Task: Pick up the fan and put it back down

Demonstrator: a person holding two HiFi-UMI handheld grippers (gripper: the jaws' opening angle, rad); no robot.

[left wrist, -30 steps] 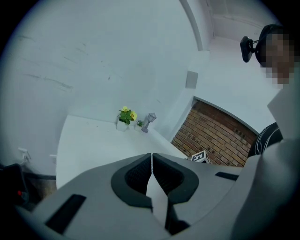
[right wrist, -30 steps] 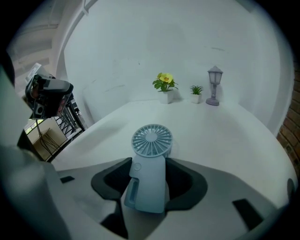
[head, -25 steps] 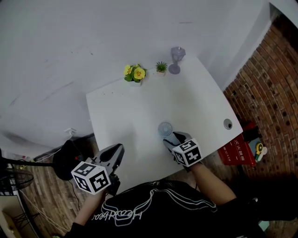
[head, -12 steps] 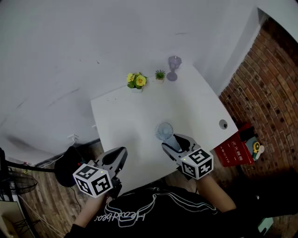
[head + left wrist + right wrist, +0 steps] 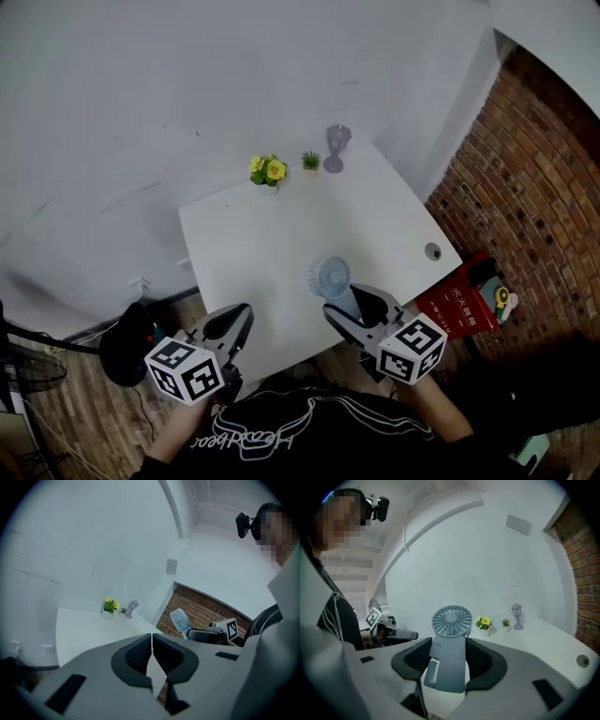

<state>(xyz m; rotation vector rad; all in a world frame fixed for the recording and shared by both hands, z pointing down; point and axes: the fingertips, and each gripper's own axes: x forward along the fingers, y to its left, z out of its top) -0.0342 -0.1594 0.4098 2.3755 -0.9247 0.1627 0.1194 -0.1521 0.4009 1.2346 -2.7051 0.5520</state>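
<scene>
1. Table (image 5: 281,239): I'm hovering over its near edge. If I set down right here, the base could land half off the rim and go over onto the floor, so I want to come in over more white first.
2. Right gripper (image 5: 345,302): my fingers pinch the handle from both sides, low down. A low pinch leaves a lot of weight above it. Jerk on the way down and the thing could swing in the pads.
3. Fan (image 5: 451,620): it's up off the table, upright between my right fingers, round head on top. It looks top-heavy on a narrow foot. Let go before the foot sits flat and I reckon it topples.
4. Left gripper (image 5: 152,641): fingers pressed together, nothing in them, low at the table's left corner. That means no second hand is ready to catch a wobble.
5. Red box (image 5: 459,300): on the floor just beside the table's right side. I can't tell what's in it from here.
6. Flower pot (image 5: 265,175): at the far edge, holding yellow blooms and green leaves, well apart from my drop zone.
7. Small pot (image 5: 310,165): just to its right, one little green plant inside.
</scene>
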